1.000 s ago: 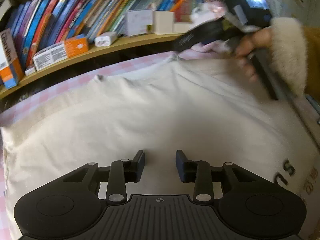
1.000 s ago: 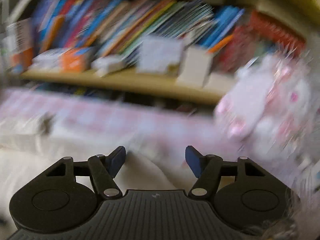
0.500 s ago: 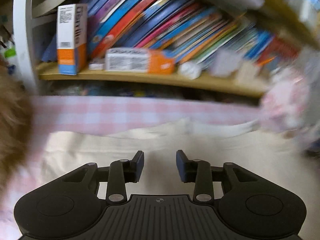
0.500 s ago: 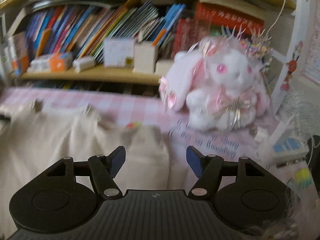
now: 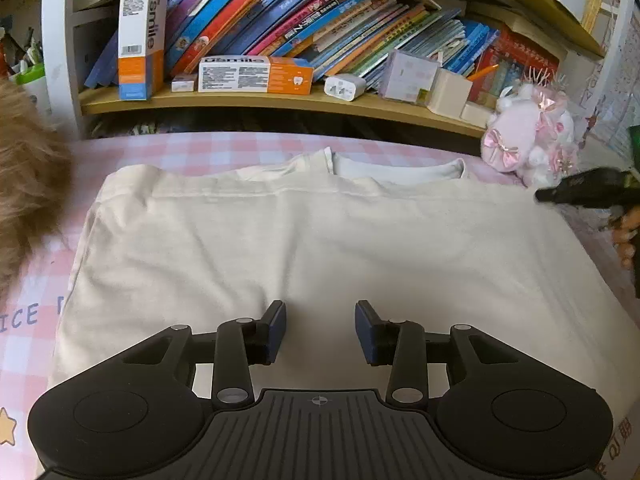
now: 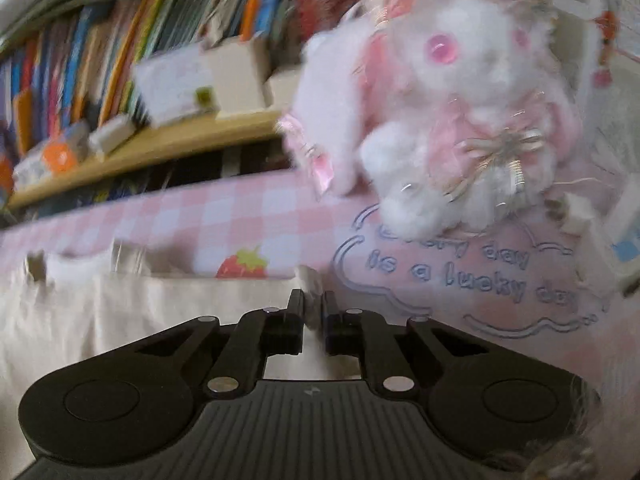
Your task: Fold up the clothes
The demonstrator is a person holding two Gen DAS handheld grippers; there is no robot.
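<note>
With right fingers (image 6: 313, 312) just pinched on shirt (image 6: 140, 312) corner, left fingers (image 5: 320, 330) apart, empty: risked thin grip slipping, bunching fold.

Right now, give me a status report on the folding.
Right gripper shut on cream garment corner. Left gripper open above it, empty. Plush rabbit sits close beyond that corner.

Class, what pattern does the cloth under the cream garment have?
Pink and white checks on the cloth beneath the cream garment; clearest in the left wrist view.
</note>
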